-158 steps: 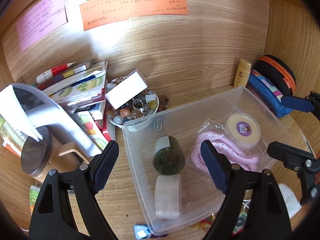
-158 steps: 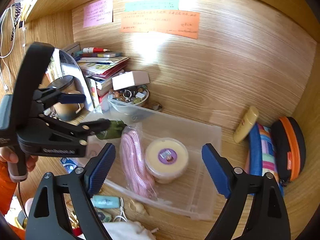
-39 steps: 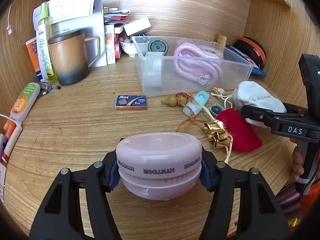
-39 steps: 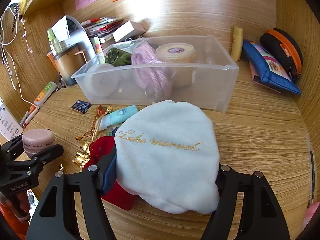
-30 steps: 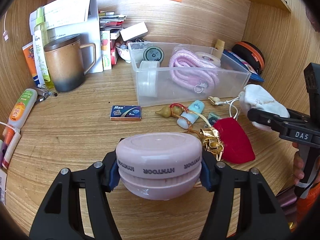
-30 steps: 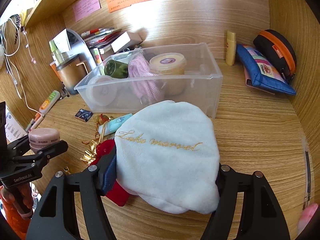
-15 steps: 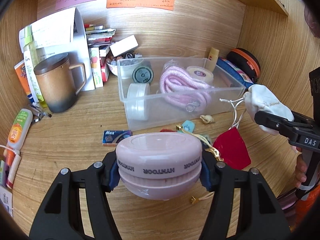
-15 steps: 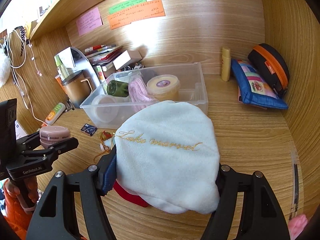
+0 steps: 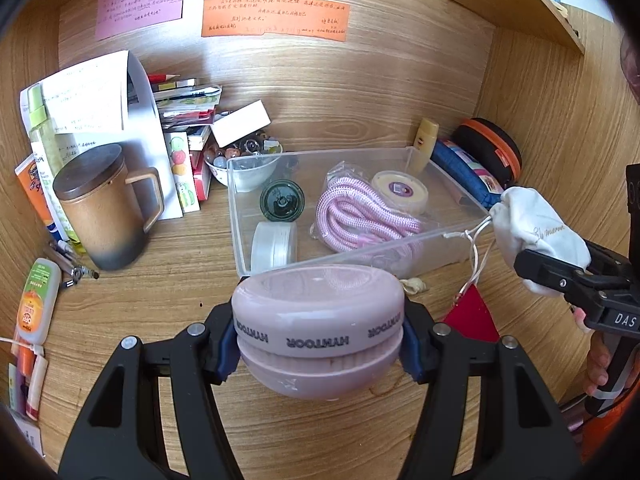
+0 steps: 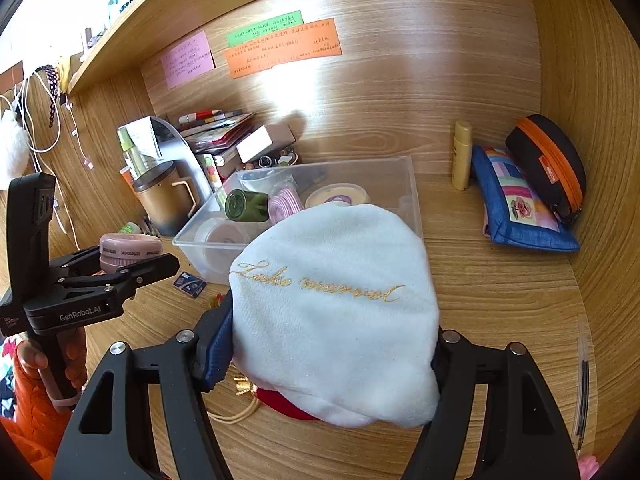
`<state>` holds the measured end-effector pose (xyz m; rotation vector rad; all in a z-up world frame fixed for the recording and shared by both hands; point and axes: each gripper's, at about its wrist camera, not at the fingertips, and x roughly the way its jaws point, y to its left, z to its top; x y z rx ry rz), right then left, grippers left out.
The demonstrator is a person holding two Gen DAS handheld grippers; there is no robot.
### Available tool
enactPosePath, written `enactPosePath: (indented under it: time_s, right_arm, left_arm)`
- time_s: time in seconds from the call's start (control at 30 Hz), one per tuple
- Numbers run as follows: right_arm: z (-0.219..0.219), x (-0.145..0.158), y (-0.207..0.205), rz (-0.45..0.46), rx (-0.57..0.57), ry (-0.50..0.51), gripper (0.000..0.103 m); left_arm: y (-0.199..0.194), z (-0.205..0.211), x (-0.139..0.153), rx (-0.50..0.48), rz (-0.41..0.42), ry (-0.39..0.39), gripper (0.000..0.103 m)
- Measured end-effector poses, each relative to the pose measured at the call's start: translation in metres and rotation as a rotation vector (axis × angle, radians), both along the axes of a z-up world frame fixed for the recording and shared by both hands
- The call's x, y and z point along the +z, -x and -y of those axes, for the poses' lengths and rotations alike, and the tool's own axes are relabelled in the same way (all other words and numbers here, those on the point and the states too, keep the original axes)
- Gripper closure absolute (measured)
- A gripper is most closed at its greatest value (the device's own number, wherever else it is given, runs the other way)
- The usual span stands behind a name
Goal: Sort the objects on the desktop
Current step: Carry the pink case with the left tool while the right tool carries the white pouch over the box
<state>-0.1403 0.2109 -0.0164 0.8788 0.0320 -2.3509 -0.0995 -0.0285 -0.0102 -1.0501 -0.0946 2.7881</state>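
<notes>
Your left tool is squeezing a round pink case, one pad on each side. Your right tool is squeezing a soft white pouch, and its strings hang down to a red bag. Both things are up in the air, off the worktop. The clear box is where I think they go. From the left tool the box sits at 12 o'clock, just past the case. From the right tool it is at 11 o'clock, partly hidden behind the pouch. The box's long side runs from 9 to 3 in front of you. Both tools look near it, and the left one lines up best with the open middle. The right end of the box looks bare.
</notes>
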Motion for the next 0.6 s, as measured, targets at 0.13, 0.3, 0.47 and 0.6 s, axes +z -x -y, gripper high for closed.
enactPosePath:
  time_s: [0.13,0.3,0.47,0.6]
  right_arm:
    - [0.003,0.003,0.004,-0.005,0.009,-0.006,0.036]
    - [0.008,0.006,0.012,-0.005,0.023,-0.005,0.036]
    - [0.013,0.008,0.022,-0.008,0.037,-0.014,0.036]
    - [0.018,0.008,0.032,-0.004,0.043,-0.022,0.036]
  left_arm:
    - [0.006,-0.003,0.005,-0.005,-0.005,0.014,0.041]
    - [0.016,-0.005,0.011,-0.011,-0.015,0.017,0.041]
    - [0.029,-0.006,0.017,-0.017,-0.026,0.014,0.041]
    - [0.041,-0.006,0.02,-0.026,-0.032,0.016,0.041]
